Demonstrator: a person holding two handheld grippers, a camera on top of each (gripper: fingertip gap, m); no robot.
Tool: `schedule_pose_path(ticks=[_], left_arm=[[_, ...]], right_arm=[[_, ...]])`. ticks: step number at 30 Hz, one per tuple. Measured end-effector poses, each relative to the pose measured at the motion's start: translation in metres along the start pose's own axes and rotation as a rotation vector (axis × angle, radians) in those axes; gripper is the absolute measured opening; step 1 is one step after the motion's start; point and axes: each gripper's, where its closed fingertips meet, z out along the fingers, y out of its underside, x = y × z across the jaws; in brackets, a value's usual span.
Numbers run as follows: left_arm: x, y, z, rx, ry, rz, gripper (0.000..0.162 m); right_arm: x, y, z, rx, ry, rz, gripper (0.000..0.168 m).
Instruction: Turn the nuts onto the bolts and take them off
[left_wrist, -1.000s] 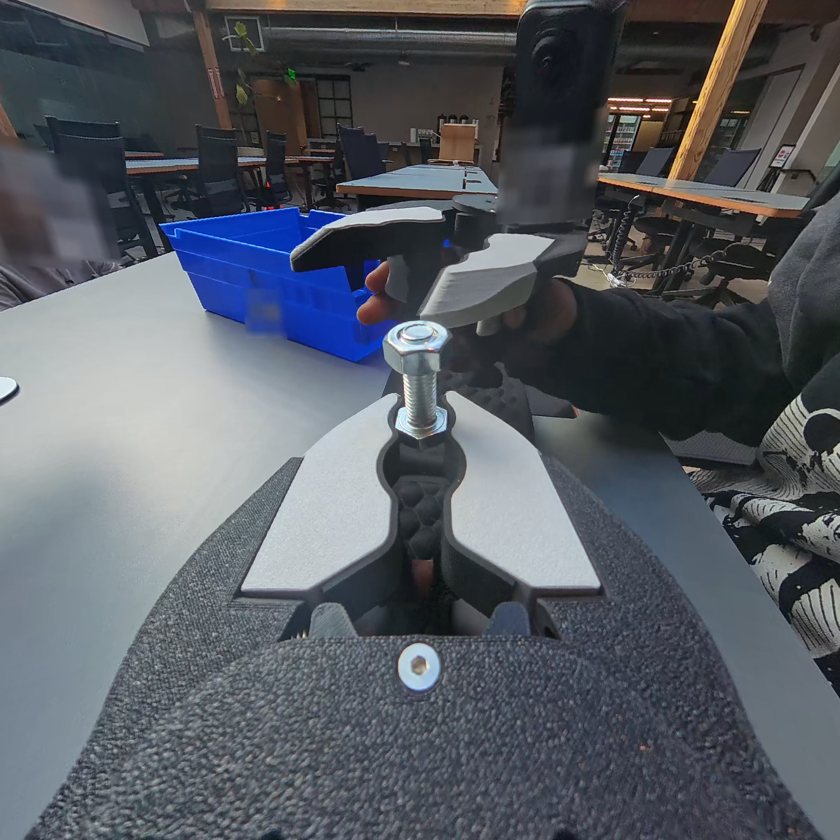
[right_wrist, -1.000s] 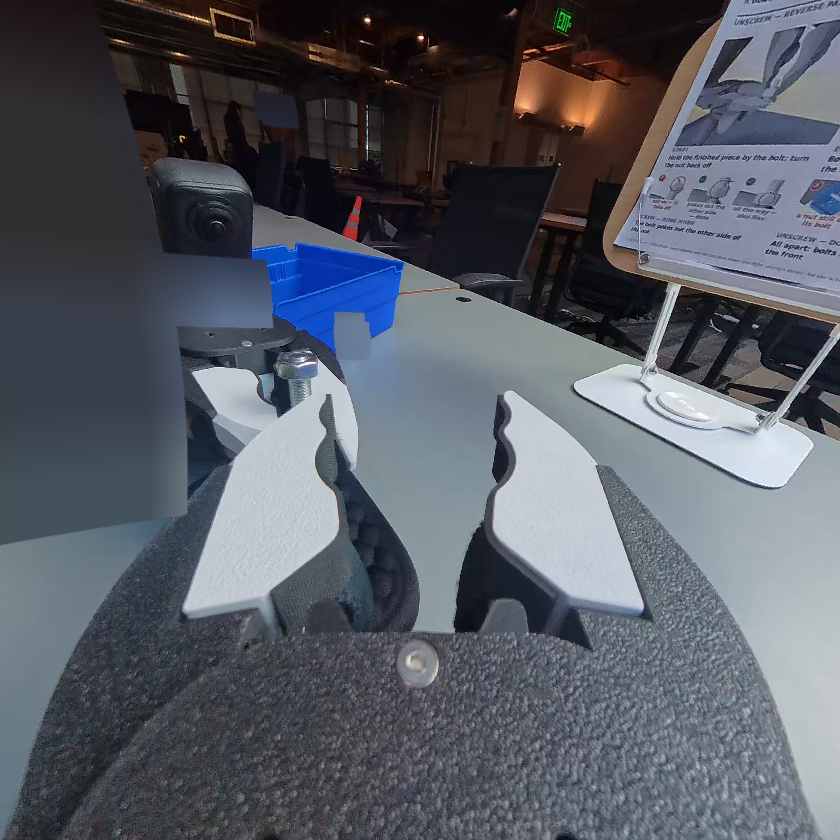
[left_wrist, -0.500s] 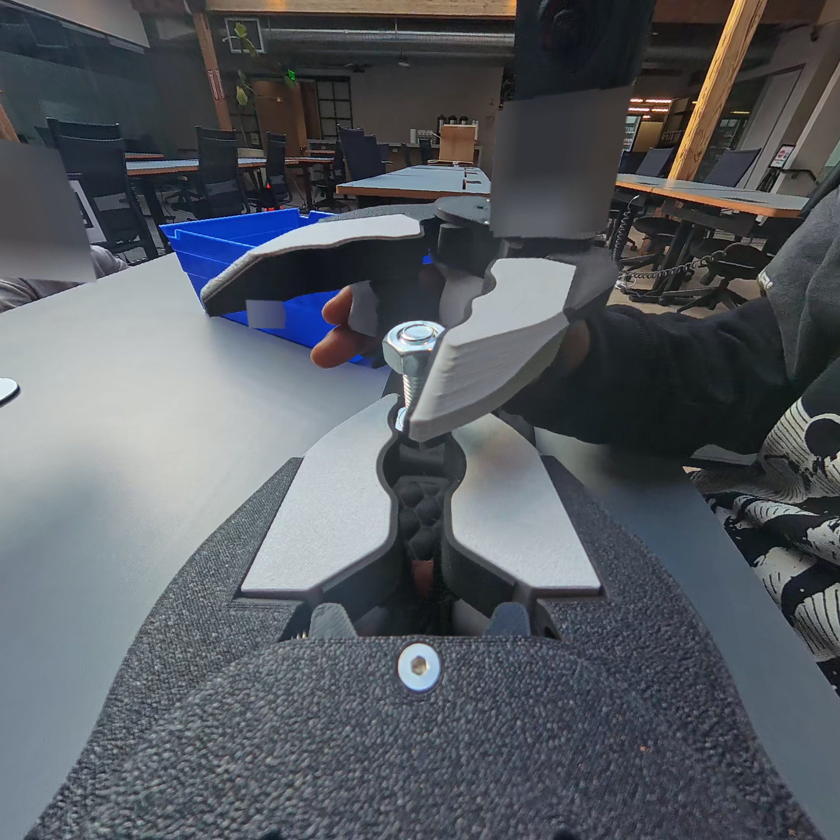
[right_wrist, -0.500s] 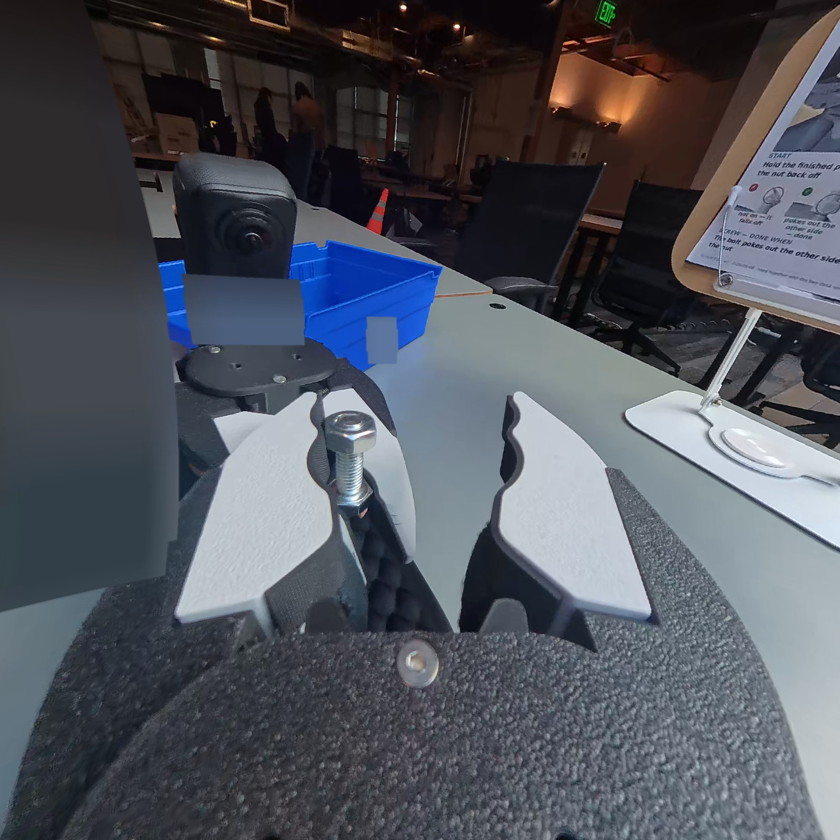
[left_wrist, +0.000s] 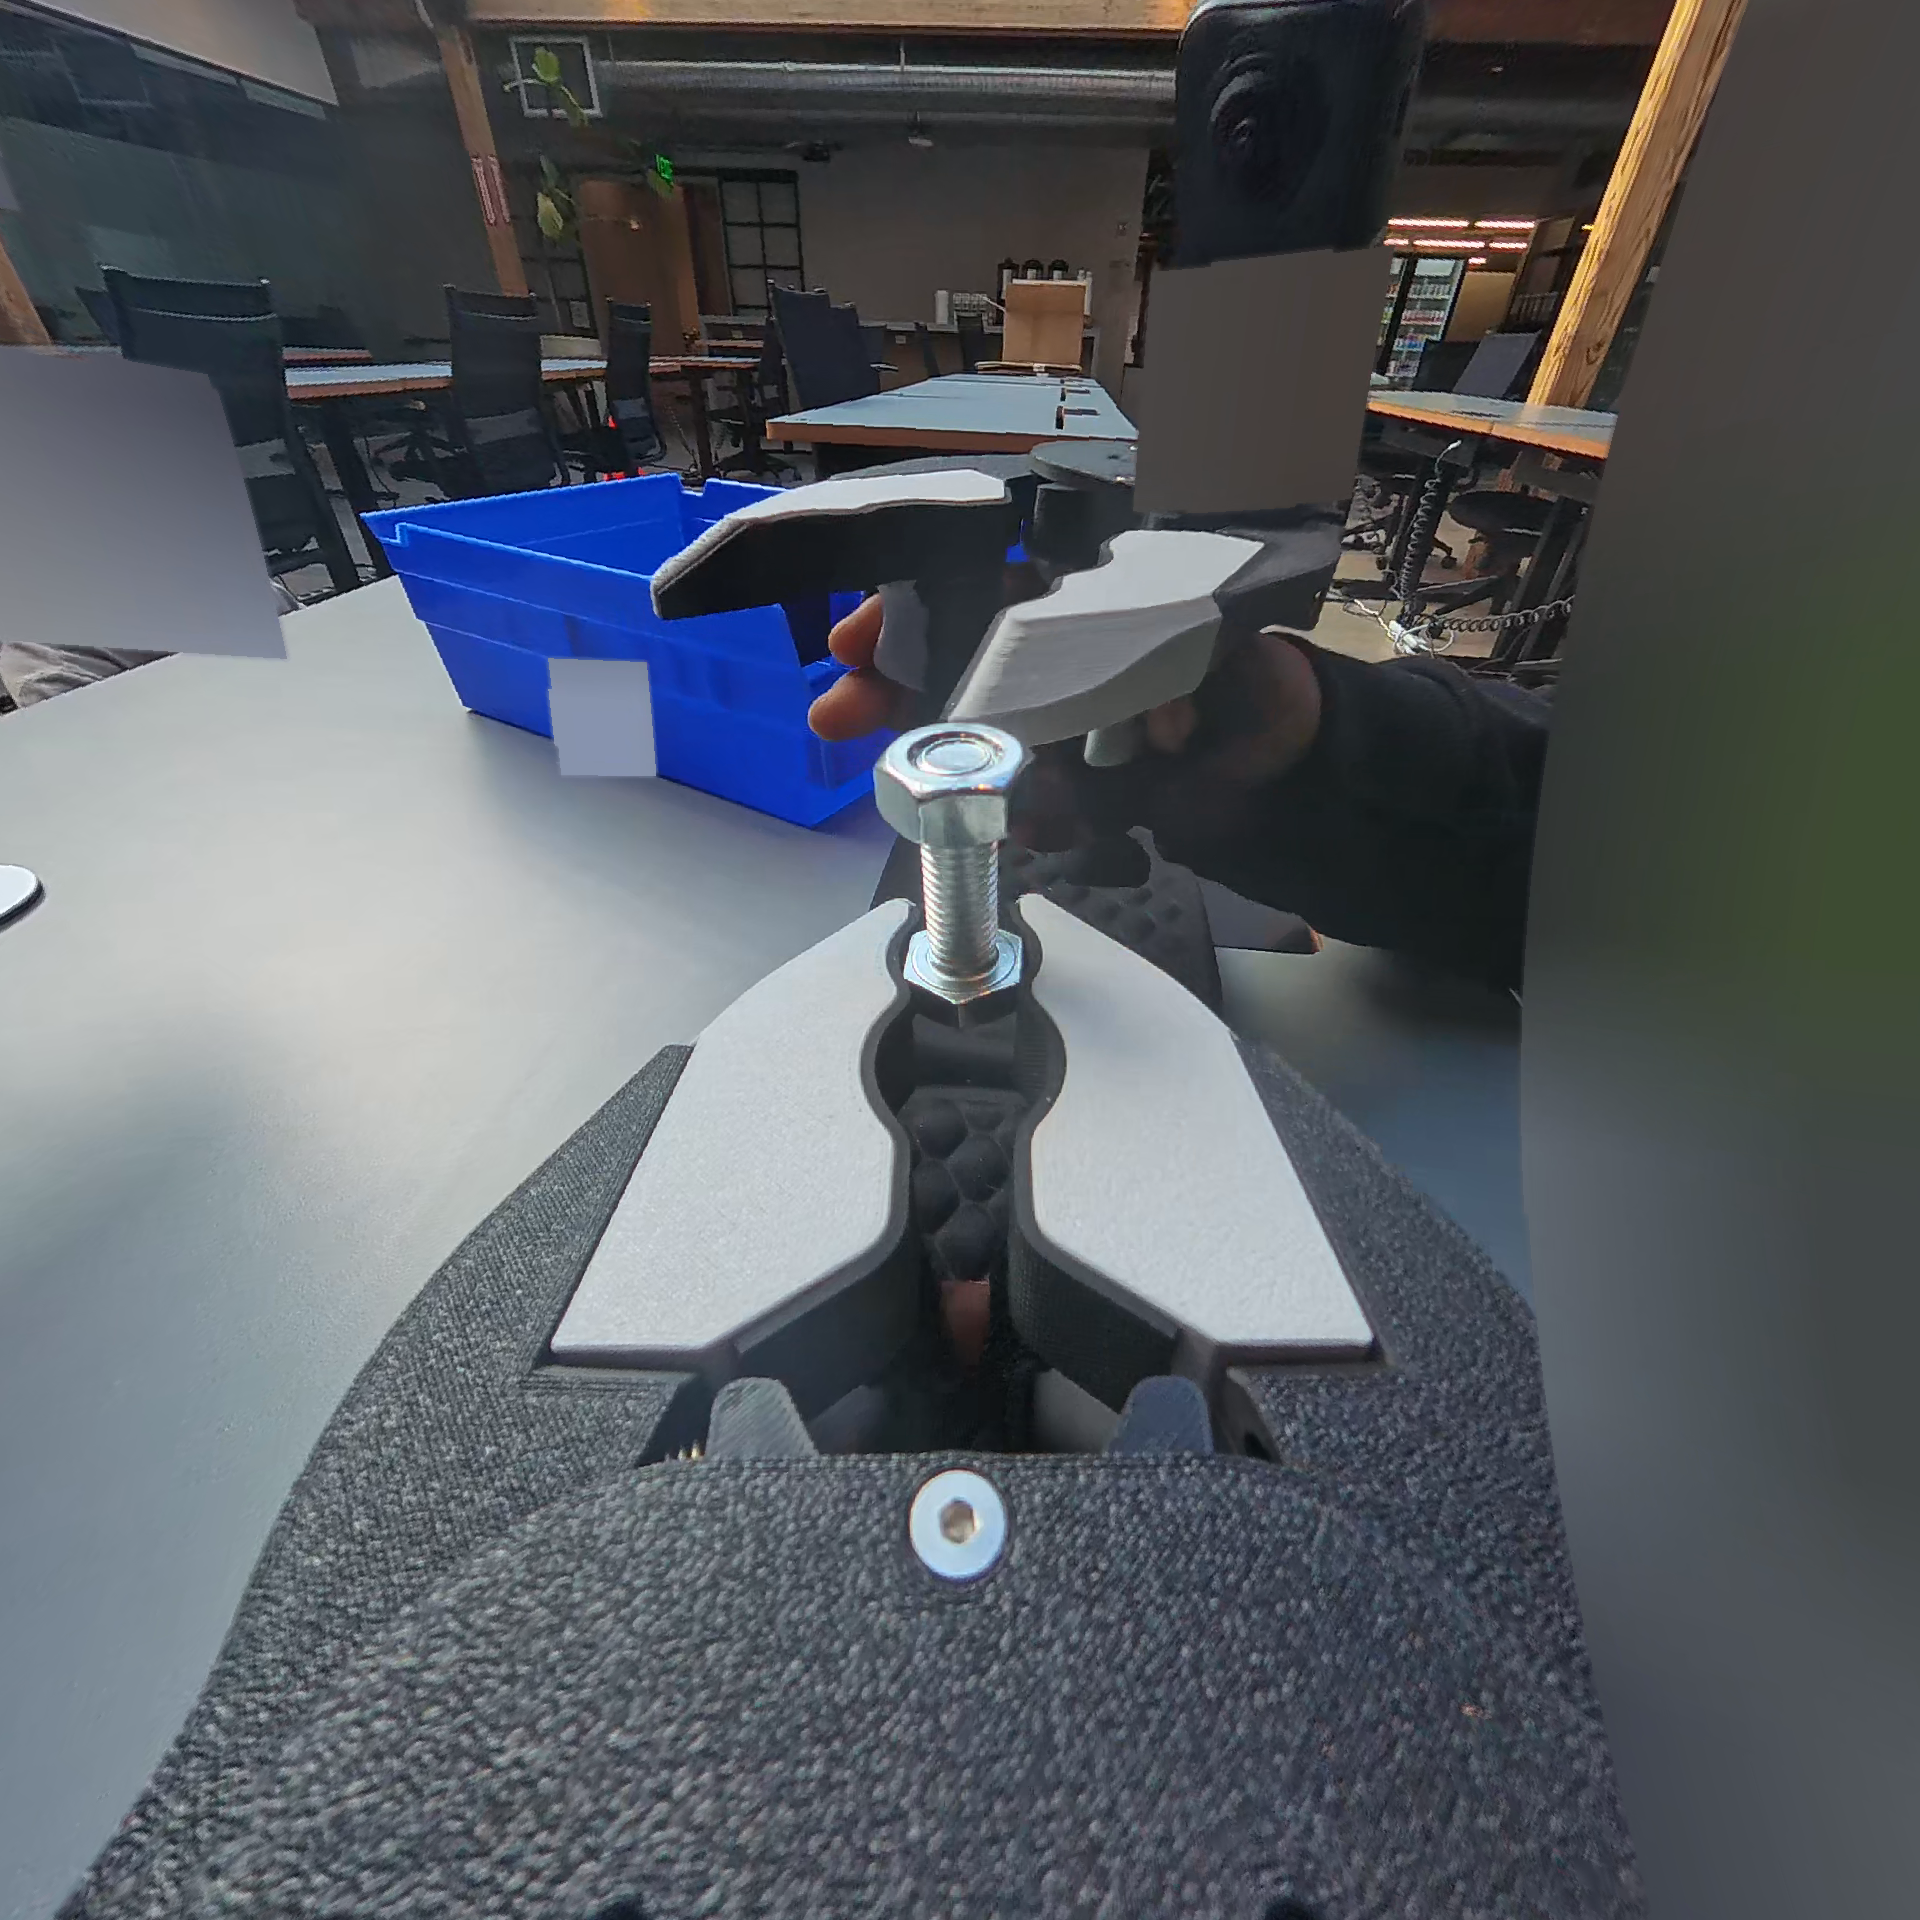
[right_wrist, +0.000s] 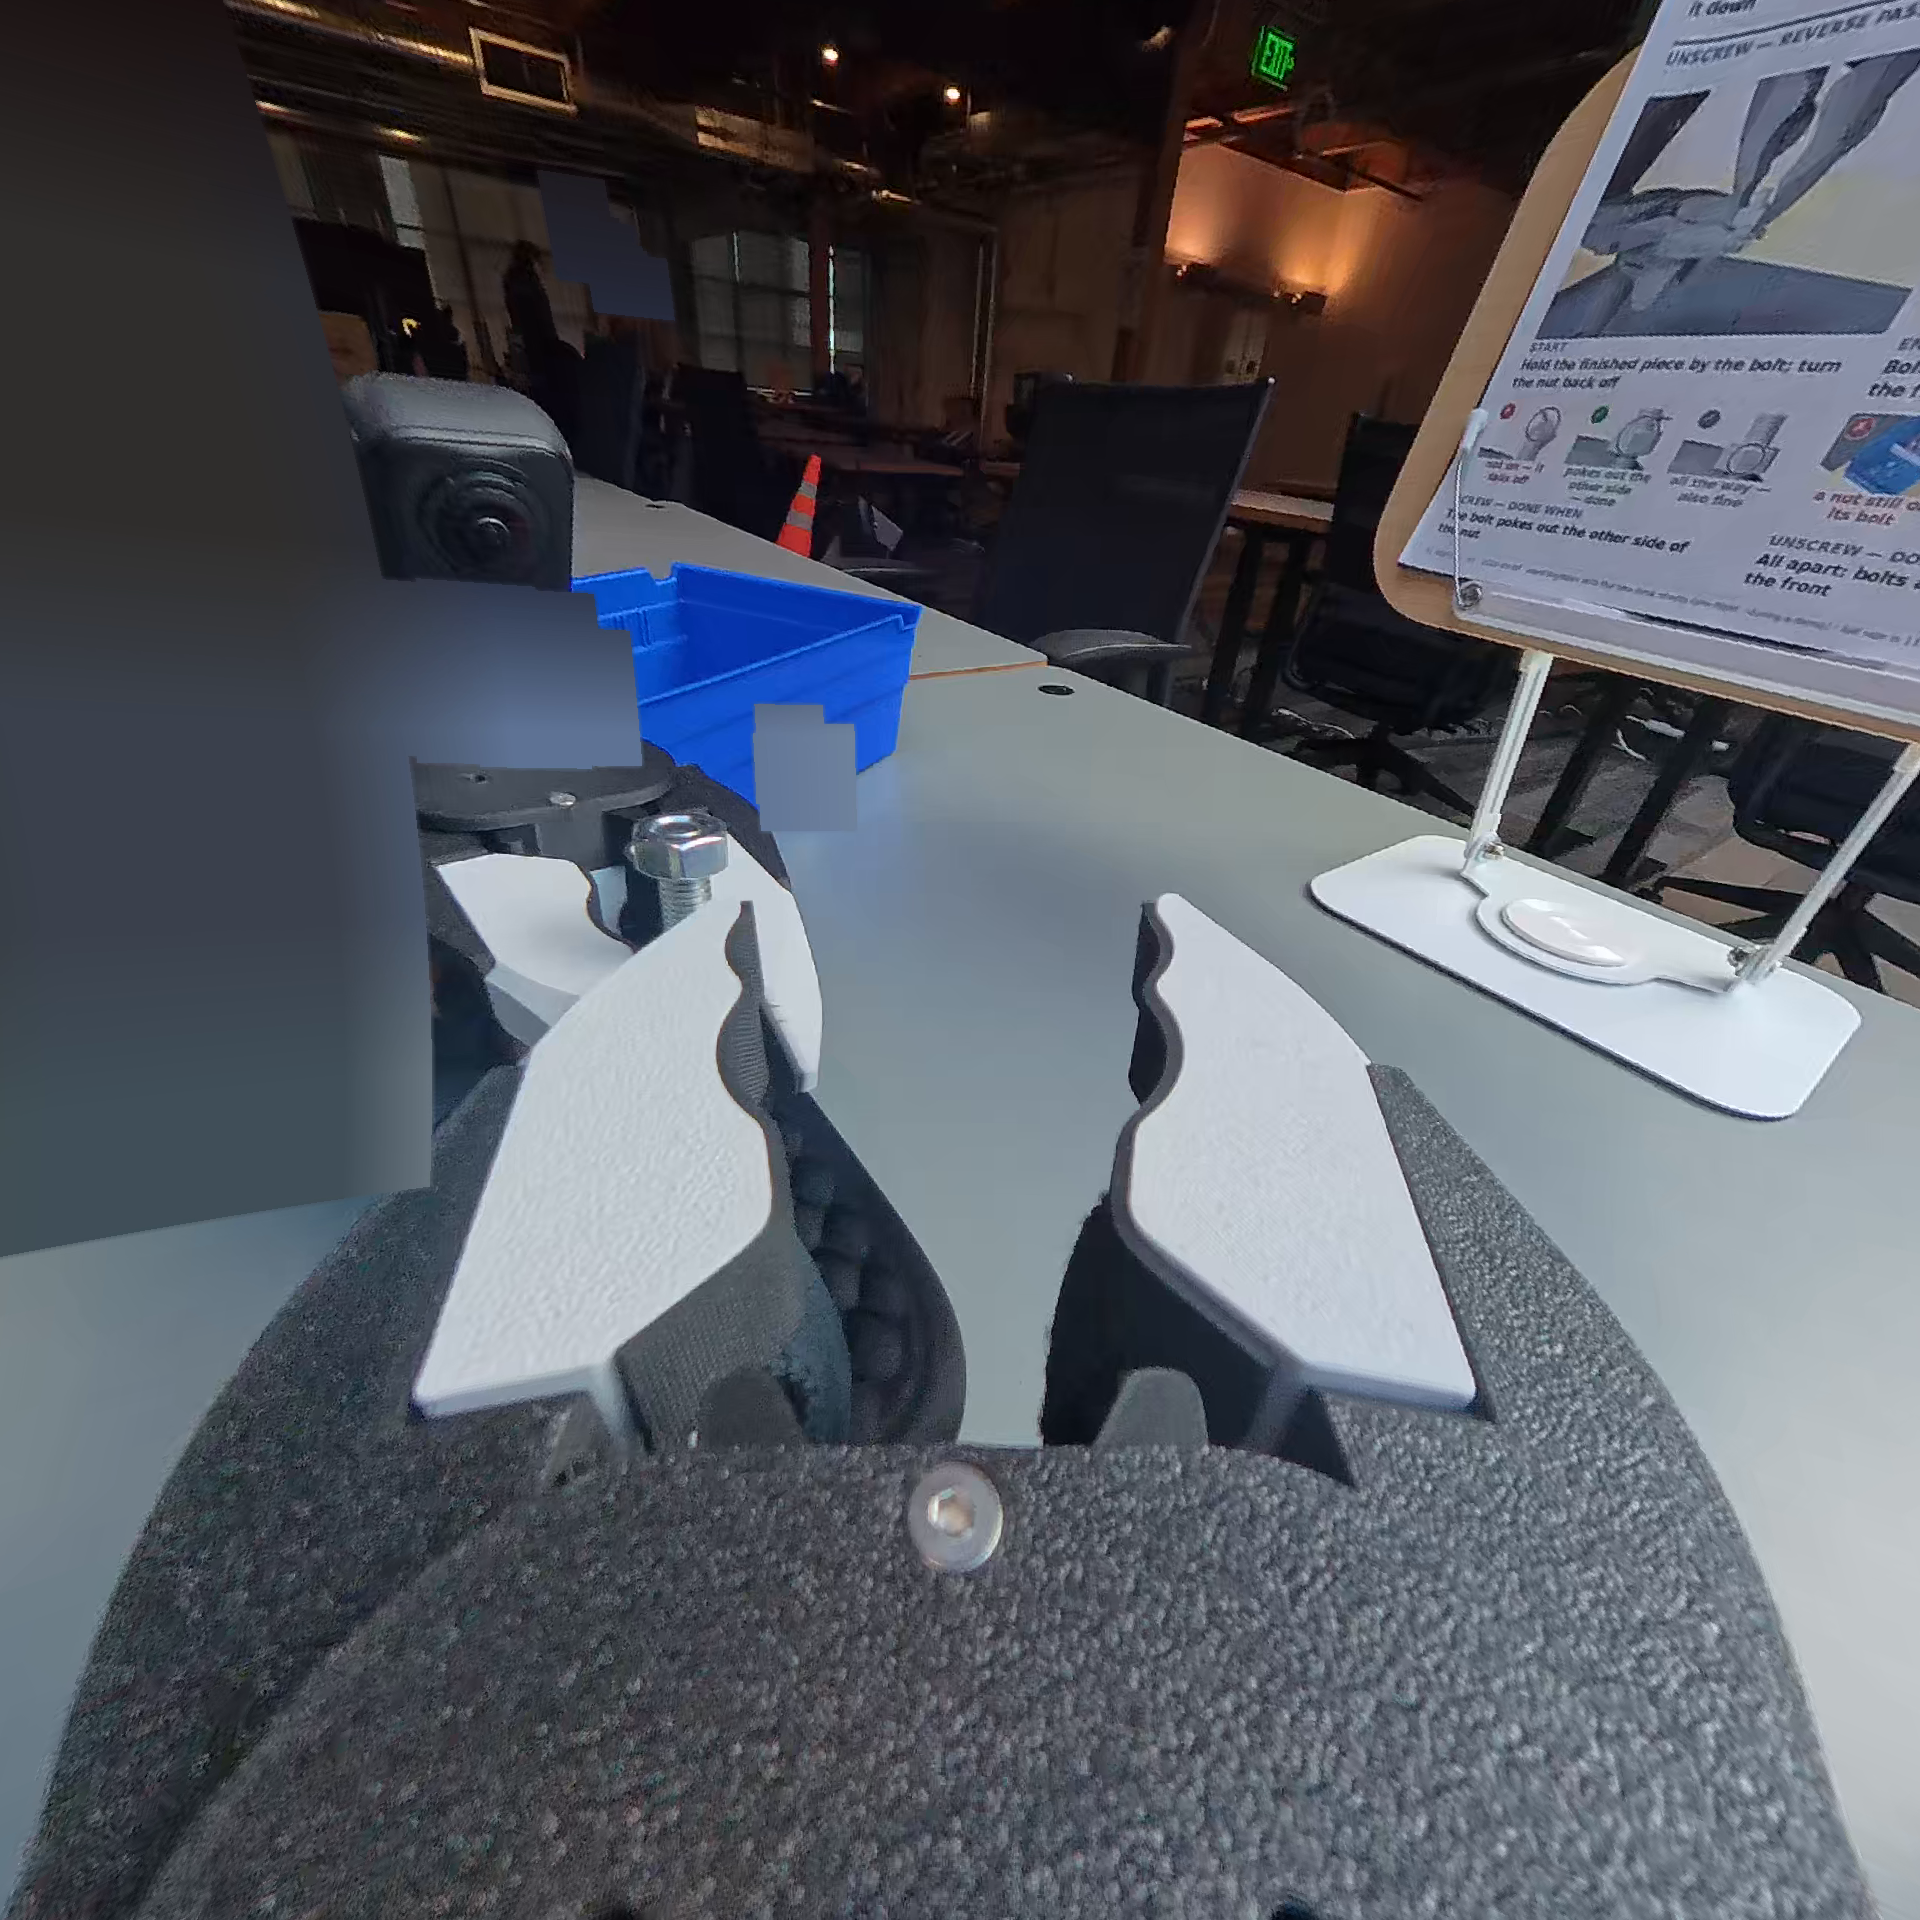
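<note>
Left claw (left_wrist: 961, 935) pinches my nut (left_wrist: 966, 966) mid-frame, bolt (left_wrist: 954, 831) upright; right claw (right_wrist: 945, 935) gapes wide, holding nothing.

Soft daylight, sharp foreground, dim warm-lit background, wide-angle bending at edges, masked patches blurred

blue bin (left_wrist: 623, 582), instruction board (right_wrist: 1704, 343), perhaps cone (right_wrist: 800, 506)

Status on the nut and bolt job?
Done: silver hex nut sits threaded low on the steel hex-head bolt. In hand: left gripper is clamped at the nut; right gripper is open, empty, beside it. Left: spinning the nut off. Blue bin's contents are hidden.
</note>
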Motion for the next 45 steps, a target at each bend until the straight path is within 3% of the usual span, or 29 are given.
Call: schedule_pose_path(ticks=[6,12,30,37,45], left_arm=[[0.000,0.000,0.000,0.001,-0.001,-0.001,0.014],[0.000,0.000,0.000,0.002,-0.001,-0.001,0.014],[0.000,0.000,0.000,0.001,0.000,-0.001,0.014],[-0.001,0.000,0.000,0.001,-0.001,0.000,0.014],[0.000,0.000,0.000,0.001,0.000,0.003,0.014]], right_arm=[[-0.029,-0.011,0.019,0.037,-0.097,-0.035,0.075],[-0.036,-0.005,0.046,-0.005,-0.070,-0.037,0.074],[0.004,-0.004,-0.003,0.020,0.013,0.013,0.069],[-0.031,-0.012,0.024,0.028,-0.091,-0.039,0.079],[-0.031,-0.006,0.046,-0.023,-0.039,-0.025,0.075]])
